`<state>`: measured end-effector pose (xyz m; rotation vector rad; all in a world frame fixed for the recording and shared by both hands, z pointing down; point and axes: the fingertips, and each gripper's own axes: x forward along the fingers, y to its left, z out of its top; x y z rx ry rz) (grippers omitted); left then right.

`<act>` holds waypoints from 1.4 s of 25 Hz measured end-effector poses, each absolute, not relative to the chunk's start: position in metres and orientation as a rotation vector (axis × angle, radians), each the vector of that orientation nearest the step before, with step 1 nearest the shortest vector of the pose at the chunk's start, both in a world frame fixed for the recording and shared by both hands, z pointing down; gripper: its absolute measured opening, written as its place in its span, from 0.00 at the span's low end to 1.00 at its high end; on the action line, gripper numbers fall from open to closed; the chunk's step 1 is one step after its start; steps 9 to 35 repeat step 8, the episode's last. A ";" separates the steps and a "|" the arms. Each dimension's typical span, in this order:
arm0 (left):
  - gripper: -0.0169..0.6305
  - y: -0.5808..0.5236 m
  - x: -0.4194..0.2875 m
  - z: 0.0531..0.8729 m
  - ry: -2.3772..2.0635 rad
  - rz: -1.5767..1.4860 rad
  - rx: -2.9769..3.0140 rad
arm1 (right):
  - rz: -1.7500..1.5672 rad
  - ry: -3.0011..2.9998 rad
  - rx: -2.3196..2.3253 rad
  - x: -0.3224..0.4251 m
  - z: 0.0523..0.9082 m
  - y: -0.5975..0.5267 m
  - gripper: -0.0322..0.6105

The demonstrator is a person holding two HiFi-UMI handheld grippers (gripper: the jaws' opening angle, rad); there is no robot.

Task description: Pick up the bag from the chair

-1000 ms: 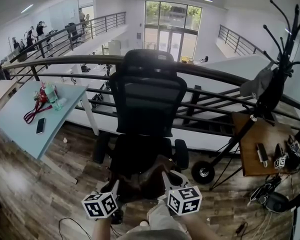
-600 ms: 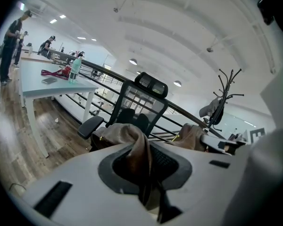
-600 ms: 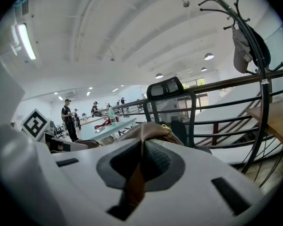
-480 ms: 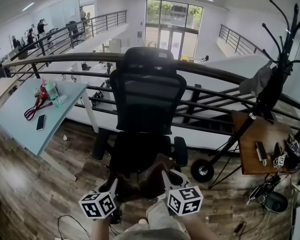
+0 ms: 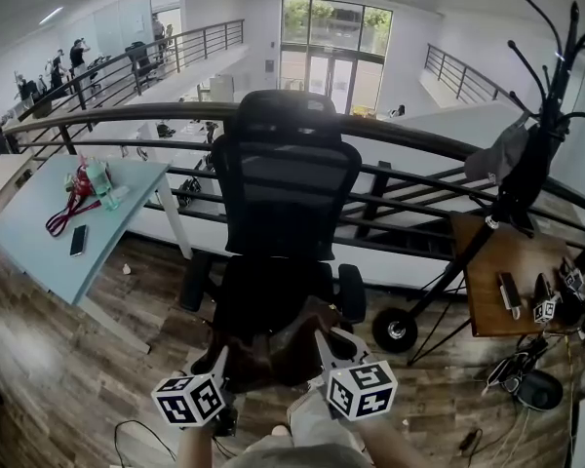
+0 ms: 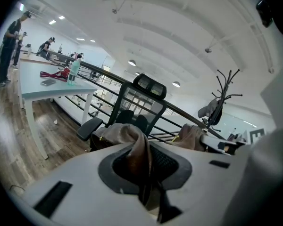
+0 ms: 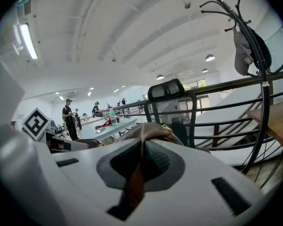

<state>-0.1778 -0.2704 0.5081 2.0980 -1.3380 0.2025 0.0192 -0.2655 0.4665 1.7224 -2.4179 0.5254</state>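
Observation:
The brown leather bag (image 5: 273,347) hangs at the front edge of the black office chair's seat (image 5: 268,295), slung between my two grippers. In the head view my left gripper (image 5: 220,361) holds its left end and my right gripper (image 5: 324,343) its right end. The left gripper view has a brown handle (image 6: 137,147) pinched in the shut left gripper (image 6: 146,171), with the bag's body (image 6: 114,133) just beyond. Likewise, the right gripper (image 7: 141,166) is shut on a brown strap (image 7: 134,182), and the bag's top with a brass fitting (image 7: 153,131) shows ahead.
A light blue table (image 5: 34,237) with a phone, a bottle and a red lanyard stands at the left. Behind the chair runs a dark railing (image 5: 419,144). At the right are a coat rack (image 5: 531,154), a small wooden table (image 5: 487,305) and floor cables (image 5: 522,373).

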 end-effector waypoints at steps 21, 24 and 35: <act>0.10 -0.272 -0.177 0.510 -1.327 0.208 2.103 | 0.530 -2.408 1.723 0.019 0.469 -0.267 0.07; 0.10 -0.272 -0.177 0.510 -1.327 0.208 2.103 | 0.530 -2.408 1.723 0.019 0.469 -0.267 0.07; 0.10 -0.272 -0.177 0.510 -1.327 0.208 2.103 | 0.530 -2.408 1.723 0.019 0.469 -0.267 0.07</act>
